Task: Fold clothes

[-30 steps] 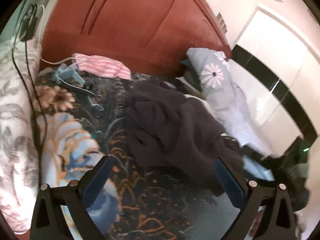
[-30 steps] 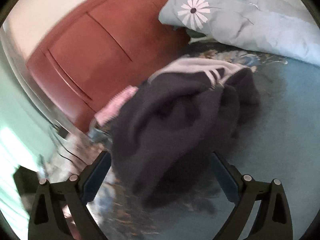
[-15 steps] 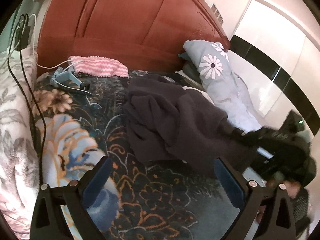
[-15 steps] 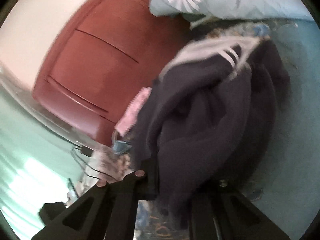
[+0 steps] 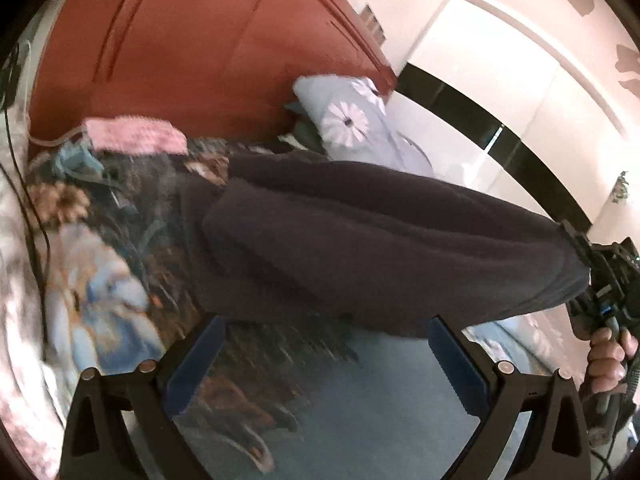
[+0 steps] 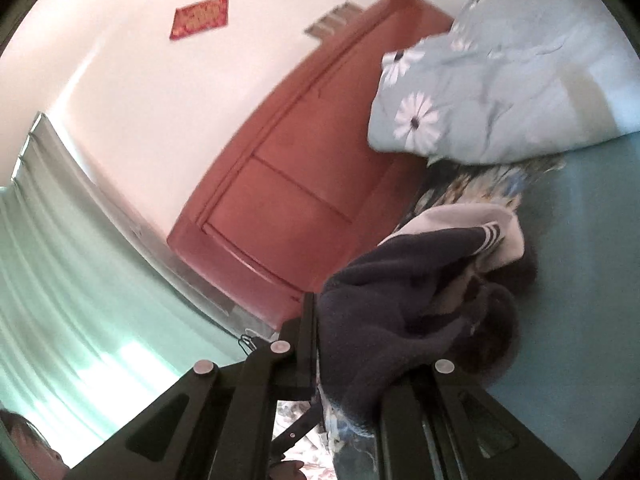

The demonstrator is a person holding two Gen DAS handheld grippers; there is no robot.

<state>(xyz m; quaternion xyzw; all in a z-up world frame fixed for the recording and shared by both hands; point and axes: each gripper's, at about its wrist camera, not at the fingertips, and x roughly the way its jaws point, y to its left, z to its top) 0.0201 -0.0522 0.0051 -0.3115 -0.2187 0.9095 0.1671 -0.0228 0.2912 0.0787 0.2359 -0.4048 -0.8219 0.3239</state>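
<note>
A dark fleece garment (image 5: 360, 240) hangs stretched across the left wrist view, from the floral bedspread (image 5: 100, 292) at the left up to my right gripper (image 5: 588, 256) at the right edge. That gripper is shut on the cloth's end, with a hand (image 5: 608, 356) on its handle. In the right wrist view the dark garment (image 6: 384, 304) bunches between the closed jaws of my right gripper (image 6: 352, 376), and its white striped part (image 6: 488, 236) lies farther off on the bed. My left gripper (image 5: 326, 360) is open just below the raised cloth, with nothing between its fingers.
A red headboard (image 5: 192, 48) runs along the back. A pale blue daisy-print duvet (image 5: 352, 124) lies by it, with a pink cloth (image 5: 136, 136) and cables (image 5: 28, 200) at the left. White wardrobe doors (image 5: 500, 92) stand at the right. A green curtain (image 6: 60, 280) hangs beside the bed.
My right gripper shut on the dark garment and rose, lifting its end off the bed and stretching it toward the right. My left gripper shifted a little closer under the cloth and stayed open.
</note>
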